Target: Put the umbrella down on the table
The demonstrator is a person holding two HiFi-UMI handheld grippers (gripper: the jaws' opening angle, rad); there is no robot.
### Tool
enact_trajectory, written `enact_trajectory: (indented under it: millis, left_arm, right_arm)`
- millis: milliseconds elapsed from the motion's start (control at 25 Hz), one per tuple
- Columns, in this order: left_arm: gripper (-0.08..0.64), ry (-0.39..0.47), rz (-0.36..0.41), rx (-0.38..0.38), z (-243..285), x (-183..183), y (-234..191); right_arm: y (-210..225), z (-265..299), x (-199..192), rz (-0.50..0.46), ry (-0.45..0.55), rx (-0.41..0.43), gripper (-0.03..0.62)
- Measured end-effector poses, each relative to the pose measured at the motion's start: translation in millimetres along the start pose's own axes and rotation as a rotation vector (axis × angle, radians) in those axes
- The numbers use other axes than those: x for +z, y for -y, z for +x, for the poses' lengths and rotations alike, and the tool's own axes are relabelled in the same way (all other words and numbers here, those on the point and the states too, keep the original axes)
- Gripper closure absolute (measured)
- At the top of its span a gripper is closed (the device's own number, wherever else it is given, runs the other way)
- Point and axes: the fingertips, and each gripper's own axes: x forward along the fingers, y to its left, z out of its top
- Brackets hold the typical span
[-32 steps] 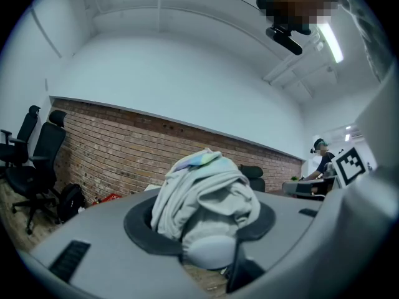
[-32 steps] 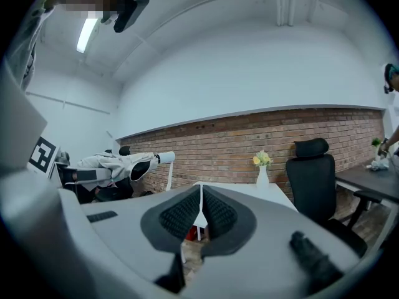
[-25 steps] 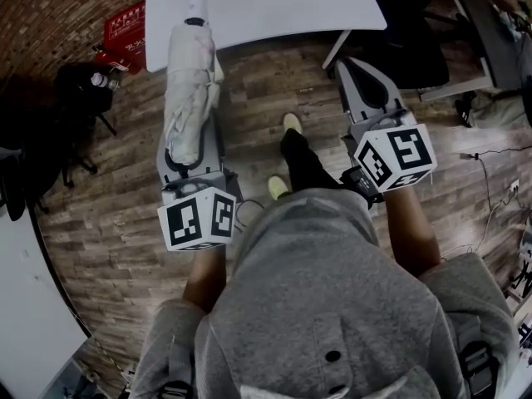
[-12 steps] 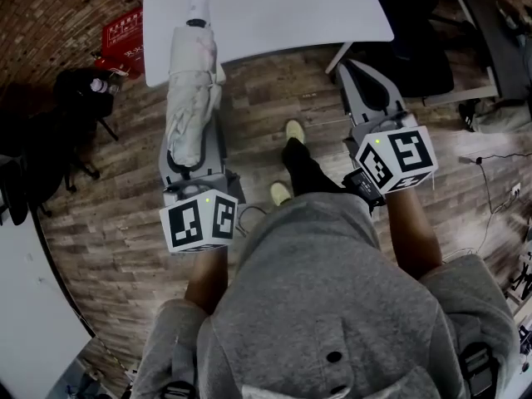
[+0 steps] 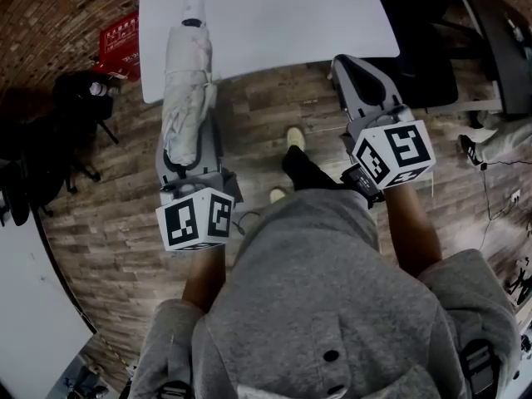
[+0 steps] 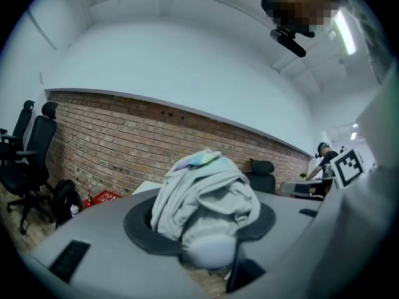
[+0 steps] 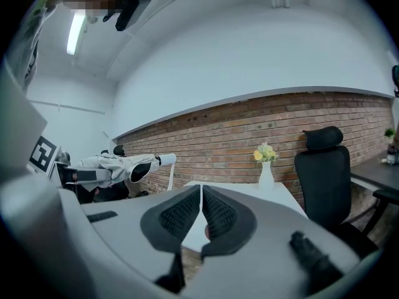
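A folded white umbrella (image 5: 187, 81) lies lengthwise in my left gripper (image 5: 189, 140), whose jaws are shut on its lower, bunched end. Its capped tip reaches out over the near left part of the white table (image 5: 291, 15). In the left gripper view the umbrella's (image 6: 202, 195) crumpled fabric fills the gap in my left gripper (image 6: 202, 229) between the dark pads. My right gripper (image 5: 353, 69) is shut and empty, with its tip at the table's near edge. In the right gripper view, my right gripper (image 7: 201, 213) has its pads pressed together, the umbrella (image 7: 118, 166) shows far left, and the table (image 7: 249, 195) lies ahead.
A white vase of flowers (image 7: 266, 167) stands on the table. A black office chair (image 7: 324, 173) is at the table's right. A red box (image 5: 123, 40) and a black bag (image 5: 79, 98) sit on the wood floor to the left. The person's shoes (image 5: 293, 135) are between the grippers.
Both grippers have moved forward toward the table. The umbrella's tip now reaches farther over the tabletop, and the right gripper's tip has come up to the table edge.
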Motion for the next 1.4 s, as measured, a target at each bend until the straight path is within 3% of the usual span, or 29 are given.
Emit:
enact_trajectory:
  millis: [760, 1400]
  left_arm:
    - [0.347, -0.022, -0.006, 0.047, 104.3, 17.3, 22.1]
    - [0.347, -0.003, 0.008, 0.063, 140.4, 15.5, 34.9]
  right_arm:
    - [74.5, 82.6, 30.7, 0.020, -0.007, 0.065, 0.568]
    - [103.3, 111.2, 36.2, 0.023, 0.024, 0.100, 0.568]
